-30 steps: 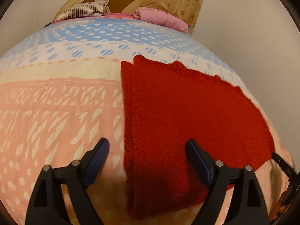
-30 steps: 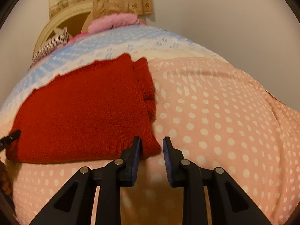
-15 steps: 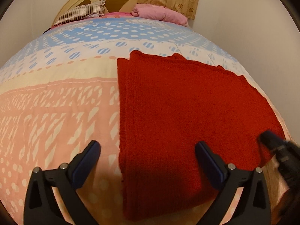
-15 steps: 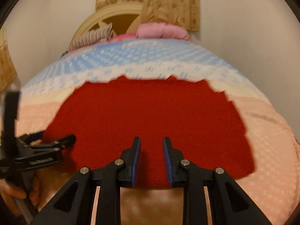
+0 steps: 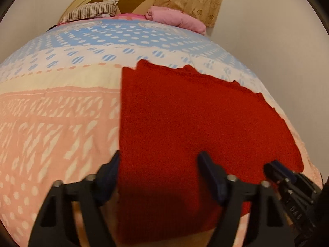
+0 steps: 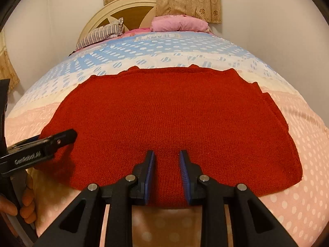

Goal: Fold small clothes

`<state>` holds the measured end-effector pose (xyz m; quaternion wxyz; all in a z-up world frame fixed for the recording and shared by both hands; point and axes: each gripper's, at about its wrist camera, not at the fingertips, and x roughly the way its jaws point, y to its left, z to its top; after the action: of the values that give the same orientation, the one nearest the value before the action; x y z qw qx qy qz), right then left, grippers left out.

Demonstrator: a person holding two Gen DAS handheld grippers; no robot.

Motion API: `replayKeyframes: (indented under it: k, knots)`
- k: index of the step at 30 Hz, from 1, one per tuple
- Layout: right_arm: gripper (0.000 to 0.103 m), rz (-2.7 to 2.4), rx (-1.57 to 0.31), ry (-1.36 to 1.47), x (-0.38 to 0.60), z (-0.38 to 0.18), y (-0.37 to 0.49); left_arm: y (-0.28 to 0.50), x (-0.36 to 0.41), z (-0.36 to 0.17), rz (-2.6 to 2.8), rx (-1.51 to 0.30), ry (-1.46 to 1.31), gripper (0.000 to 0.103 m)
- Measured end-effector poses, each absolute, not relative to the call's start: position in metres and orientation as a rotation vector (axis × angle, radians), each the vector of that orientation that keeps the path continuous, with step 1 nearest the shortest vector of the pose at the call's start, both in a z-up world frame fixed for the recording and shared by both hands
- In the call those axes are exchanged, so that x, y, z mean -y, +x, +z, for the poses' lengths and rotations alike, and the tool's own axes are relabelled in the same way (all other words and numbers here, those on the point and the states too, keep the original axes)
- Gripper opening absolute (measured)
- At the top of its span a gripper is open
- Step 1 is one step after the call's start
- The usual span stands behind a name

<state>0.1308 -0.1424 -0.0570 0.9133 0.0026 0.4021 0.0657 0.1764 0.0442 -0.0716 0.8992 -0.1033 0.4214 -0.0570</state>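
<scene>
Sweater (image 5: 201, 127) lies flat on bed (image 5: 61, 123) | left gripper (image 5: 158, 170) closing over its near-left corner, not yet pinching | right gripper (image 6: 166, 170) swung from right edge to near hem, narrowly parted, empty | we're set for next fold
</scene>
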Motion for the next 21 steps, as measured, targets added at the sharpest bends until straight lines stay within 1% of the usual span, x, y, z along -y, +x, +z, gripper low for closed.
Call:
replayKeyframes:
  k: [3, 5, 7, 9, 12, 13, 15, 17, 18, 20, 21]
  knots:
    - [0.026, 0.147, -0.827, 0.032, 0.146, -0.057, 0.131, 0.178, -0.043, -0.073, -0.107, -0.873, -0.223, 0.073]
    - [0.026, 0.151, -0.827, 0.040, 0.147, -0.057, 0.131, 0.176, -0.050, -0.072, -0.116, -0.865, -0.269, 0.064]
    - [0.026, 0.153, -0.826, 0.045, 0.147, -0.057, 0.131, 0.174, -0.064, -0.074, -0.138, -0.854, -0.366, 0.047]
    - [0.026, 0.157, -0.825, 0.055, 0.148, -0.057, 0.131, 0.170, -0.075, -0.077, -0.155, -0.848, -0.465, 0.041]
    - [0.026, 0.164, -0.825, 0.070, 0.150, -0.057, 0.132, 0.164, -0.084, -0.082, -0.179, -0.846, -0.560, 0.043]
    - [0.026, 0.167, -0.824, 0.076, 0.151, -0.057, 0.132, 0.162, -0.084, -0.083, -0.182, -0.843, -0.578, 0.048]
    - [0.026, 0.171, -0.824, 0.085, 0.153, -0.058, 0.132, 0.162, -0.083, -0.084, -0.188, -0.833, -0.609, 0.052]
    - [0.026, 0.174, -0.824, 0.092, 0.154, -0.058, 0.132, 0.163, -0.077, -0.082, -0.170, -0.832, -0.588, 0.052]
    - [0.026, 0.175, -0.823, 0.094, 0.154, -0.058, 0.132, 0.164, -0.073, -0.080, -0.162, -0.831, -0.565, 0.050]
    - [0.026, 0.177, -0.823, 0.099, 0.155, -0.058, 0.132, 0.165, -0.069, -0.078, -0.152, -0.825, -0.537, 0.033]
    - [0.026, 0.178, -0.822, 0.101, 0.155, -0.058, 0.133, 0.165, -0.070, -0.078, -0.157, -0.824, -0.540, 0.028]
